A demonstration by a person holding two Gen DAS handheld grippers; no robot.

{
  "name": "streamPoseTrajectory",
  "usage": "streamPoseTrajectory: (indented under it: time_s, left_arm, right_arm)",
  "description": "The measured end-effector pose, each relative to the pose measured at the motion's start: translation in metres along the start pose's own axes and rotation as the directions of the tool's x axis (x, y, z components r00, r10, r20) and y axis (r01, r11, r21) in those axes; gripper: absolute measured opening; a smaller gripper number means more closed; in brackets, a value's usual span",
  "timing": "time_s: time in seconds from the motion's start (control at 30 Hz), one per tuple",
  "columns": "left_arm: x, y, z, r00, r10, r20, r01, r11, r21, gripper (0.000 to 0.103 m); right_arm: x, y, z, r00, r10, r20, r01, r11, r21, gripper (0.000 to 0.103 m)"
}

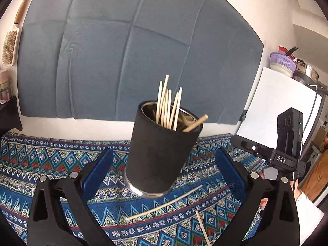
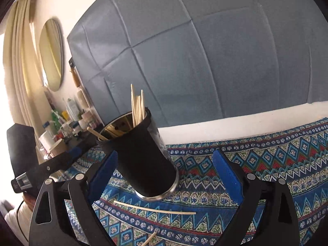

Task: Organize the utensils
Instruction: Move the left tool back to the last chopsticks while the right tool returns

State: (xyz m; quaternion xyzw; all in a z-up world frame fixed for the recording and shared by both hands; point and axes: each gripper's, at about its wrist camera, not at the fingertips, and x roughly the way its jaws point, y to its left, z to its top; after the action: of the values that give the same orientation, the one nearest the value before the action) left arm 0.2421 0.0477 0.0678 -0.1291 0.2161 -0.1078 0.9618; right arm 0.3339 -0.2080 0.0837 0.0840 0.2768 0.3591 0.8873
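While both claws stand wide and empty: left claw point(image 1: 164, 160), right claw point(image 2: 166, 162); black holder point(image 1: 162, 149) upright on patterned surface point(image 1: 41, 164), sticks inside; loose chopstick point(image 1: 164, 205) before it — judged next: pinch mid-length, lift level

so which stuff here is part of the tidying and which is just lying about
Job: black cup holding sticks; two loose sticks on the cloth.
Lying about: hairbrush, purple colander, mirror, bottles.
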Motion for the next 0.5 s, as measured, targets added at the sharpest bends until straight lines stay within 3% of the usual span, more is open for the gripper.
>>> streamPoseTrajectory:
  time_s: [0.23, 0.5]
  left_arm:
    - [0.014, -0.032, -0.044, 0.983, -0.001, -0.183, 0.020, 0.995, 0.101, 0.097]
    - [0.034, -0.068, -0.094, 0.922, 0.019, -0.386, 0.038, 0.989, 0.141, 0.097]
  right_arm:
    - [0.010, -0.009, -0.021, 0.996, -0.017, -0.088, 0.015, 1.000, -0.024, 0.089]
    - [0.020, -0.010, -0.039, 0.981, -0.019, -0.195, 0.000, 0.995, -0.098, 0.089]
